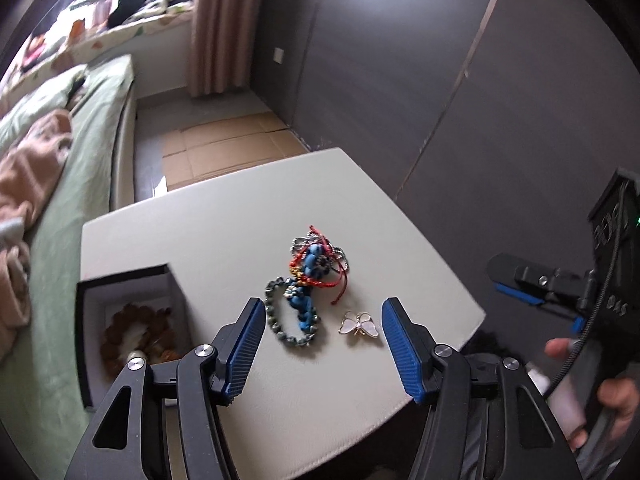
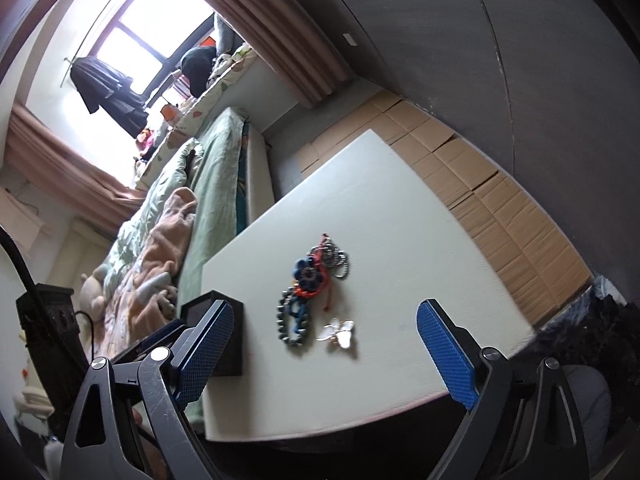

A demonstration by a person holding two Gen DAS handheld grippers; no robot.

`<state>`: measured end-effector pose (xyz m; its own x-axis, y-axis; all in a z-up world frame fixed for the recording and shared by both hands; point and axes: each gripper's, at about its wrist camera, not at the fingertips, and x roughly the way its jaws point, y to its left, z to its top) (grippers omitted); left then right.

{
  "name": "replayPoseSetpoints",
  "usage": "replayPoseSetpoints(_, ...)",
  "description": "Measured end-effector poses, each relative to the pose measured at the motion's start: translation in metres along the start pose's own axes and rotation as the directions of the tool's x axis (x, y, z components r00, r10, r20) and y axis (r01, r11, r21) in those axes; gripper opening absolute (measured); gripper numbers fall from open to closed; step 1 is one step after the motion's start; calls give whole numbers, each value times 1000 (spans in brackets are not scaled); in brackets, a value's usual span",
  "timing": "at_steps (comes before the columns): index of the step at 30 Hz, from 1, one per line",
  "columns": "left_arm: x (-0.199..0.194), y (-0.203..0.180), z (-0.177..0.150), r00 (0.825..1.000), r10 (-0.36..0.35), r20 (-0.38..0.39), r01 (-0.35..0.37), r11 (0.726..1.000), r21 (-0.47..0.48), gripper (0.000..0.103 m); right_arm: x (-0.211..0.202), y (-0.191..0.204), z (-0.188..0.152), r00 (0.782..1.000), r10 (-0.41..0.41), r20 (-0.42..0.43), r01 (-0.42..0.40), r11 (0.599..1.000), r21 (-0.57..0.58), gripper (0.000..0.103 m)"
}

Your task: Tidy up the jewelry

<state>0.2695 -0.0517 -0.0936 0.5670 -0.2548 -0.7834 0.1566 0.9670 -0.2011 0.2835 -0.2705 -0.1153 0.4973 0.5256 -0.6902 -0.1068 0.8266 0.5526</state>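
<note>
A tangle of jewelry (image 1: 316,268) lies mid-table: a blue flower piece, red cord and silver chain. A grey-green bead bracelet (image 1: 290,322) and a white butterfly brooch (image 1: 359,324) lie nearer me. An open black box (image 1: 128,320) at the table's left holds a brown bead bracelet (image 1: 136,338). My left gripper (image 1: 324,312) is open and empty above the bracelet and brooch. My right gripper (image 2: 324,320) is open and empty over the table's near edge; it also shows in the left wrist view (image 1: 532,292). The right wrist view shows the tangle (image 2: 318,270), bracelet (image 2: 292,326), brooch (image 2: 338,334) and box (image 2: 224,336).
The white table (image 1: 224,224) stands beside a bed with green sheets (image 1: 76,160) on the left. Flattened cardboard (image 1: 224,148) lies on the floor beyond it. A dark grey wall (image 1: 440,60) runs along the right.
</note>
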Motion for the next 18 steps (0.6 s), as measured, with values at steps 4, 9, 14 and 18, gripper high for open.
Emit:
replayPoseSetpoints(4,24,-13,0,999,22,-41,-20,999,43,62,2,-17,0,1000,-10,-9,10,1000,12,94)
replayPoseSetpoints(9,58,-19,2,994,40,-103,-34,998,61,62,3,-41,0,1000,-24,-15,25,998,50,94)
replayPoseSetpoints(14,86,-20,5,988,96,-123,-90,995,52,62,5,-62,-2,998,-50,-29,52,996,76,94)
replayPoseSetpoints(18,104,-21,11,981,123,-152,-117,992,43,62,7,-74,-2,997,-62,-37,65,993,96,94)
